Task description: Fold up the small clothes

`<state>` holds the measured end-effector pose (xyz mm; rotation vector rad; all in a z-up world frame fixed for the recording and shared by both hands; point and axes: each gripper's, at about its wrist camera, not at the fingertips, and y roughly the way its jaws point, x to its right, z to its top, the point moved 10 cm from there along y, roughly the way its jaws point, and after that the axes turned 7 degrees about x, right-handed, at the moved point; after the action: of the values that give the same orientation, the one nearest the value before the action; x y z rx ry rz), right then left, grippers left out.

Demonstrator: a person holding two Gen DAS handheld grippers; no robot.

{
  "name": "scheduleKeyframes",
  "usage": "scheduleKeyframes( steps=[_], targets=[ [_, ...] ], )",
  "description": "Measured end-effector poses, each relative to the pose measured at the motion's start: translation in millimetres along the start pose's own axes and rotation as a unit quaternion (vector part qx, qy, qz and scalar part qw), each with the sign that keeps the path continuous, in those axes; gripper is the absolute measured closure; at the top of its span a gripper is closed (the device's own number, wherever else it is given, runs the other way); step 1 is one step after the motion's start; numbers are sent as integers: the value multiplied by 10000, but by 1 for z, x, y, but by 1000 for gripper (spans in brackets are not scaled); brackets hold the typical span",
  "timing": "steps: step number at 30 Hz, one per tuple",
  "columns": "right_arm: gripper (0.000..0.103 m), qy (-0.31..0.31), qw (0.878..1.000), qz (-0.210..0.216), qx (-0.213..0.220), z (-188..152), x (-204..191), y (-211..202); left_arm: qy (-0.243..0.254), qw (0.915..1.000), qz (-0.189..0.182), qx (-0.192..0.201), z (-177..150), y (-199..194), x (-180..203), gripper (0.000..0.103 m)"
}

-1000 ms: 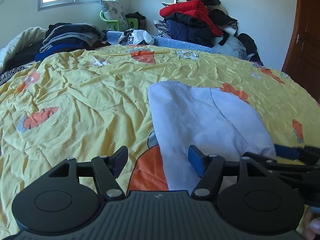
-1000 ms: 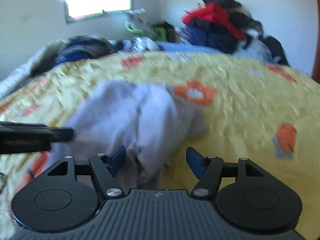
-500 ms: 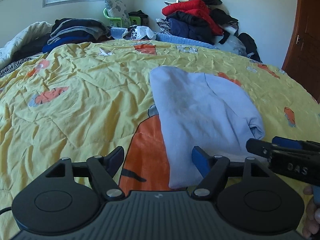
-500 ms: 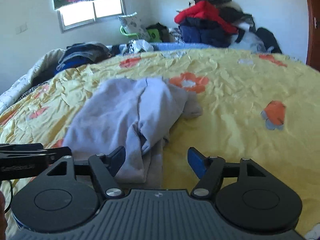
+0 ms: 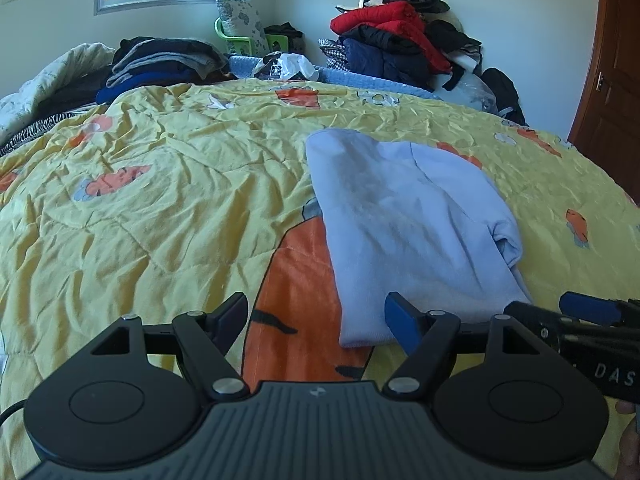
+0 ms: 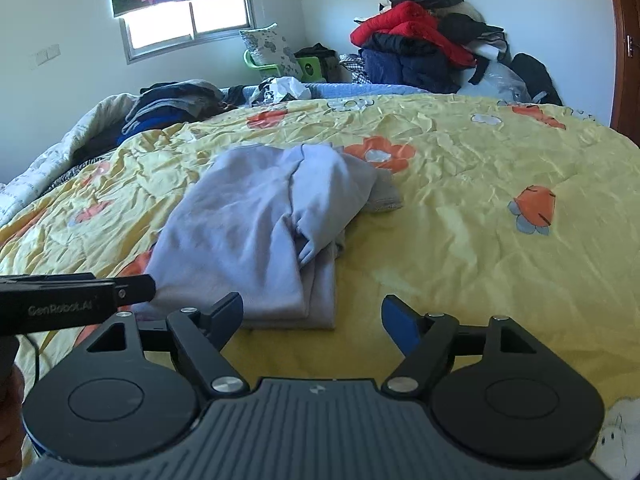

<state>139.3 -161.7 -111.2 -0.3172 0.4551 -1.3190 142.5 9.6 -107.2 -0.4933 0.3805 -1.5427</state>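
Garment (image 5: 404, 224): small pale lilac-blue top, lying partly folded on yellow quilt (image 5: 160, 200) w/ orange flower/carrot print, right of centre in left wrist view, left of centre in right wrist view (image 6: 256, 232). Laid lengthwise, near hem towards both grippers, far end rounded. One side lapped over the other; bunched fold at right edge. In right wrist view, grey under-layer poking out at far right corner, layered hems at near edge.

Left gripper (image 5: 316, 320): fingers spread wide, nothing between, hanging just above quilt at garment's near left corner. Right-hand blue pad (image 5: 400, 320) over hem edge; contact w/ cloth not clear. Left-hand finger over big orange patch of quilt print. Also seen from side in right wrist view (image 6: 136, 286), low left, tip at garment's near left corner.

Right gripper (image 6: 312, 318): fingers wide apart too, empty, just short of near hem; left-hand finger near folded hem corner, right-hand blue pad over bare quilt. Seen in left wrist view (image 5: 576, 312) at lower right, beside garment's near right corner.

Background: heap of dark & red jackets (image 5: 400, 40) against far wall, folded stack of dark clothes (image 5: 160, 64) at far left of bed, window (image 6: 188, 24) w/ lotus-print blind, green chair (image 5: 240, 40) w/ cushion, brown door (image 5: 616, 80) at right.
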Motion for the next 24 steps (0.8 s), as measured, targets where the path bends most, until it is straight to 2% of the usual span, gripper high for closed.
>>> scheduleKeyframes(
  steps=[14,21,23,24],
  targets=[
    [16,-116,9997,87,-186,-21,-16,-15,-143,9997,162,-80,-23,-15,-19,23],
    [9,-210,9993,90,-282,-33,-22,-23,72,9996,279,-13,-36,-22,-24,23],
    [8,-240,9992,74,-297,-36,-24,-25,131,9994,312,41,-39,-24,-25,20],
    [7,-267,9992,64,-300,-37,-24,-26,186,9992,348,71,-40,-24,-25,15]
  ],
)
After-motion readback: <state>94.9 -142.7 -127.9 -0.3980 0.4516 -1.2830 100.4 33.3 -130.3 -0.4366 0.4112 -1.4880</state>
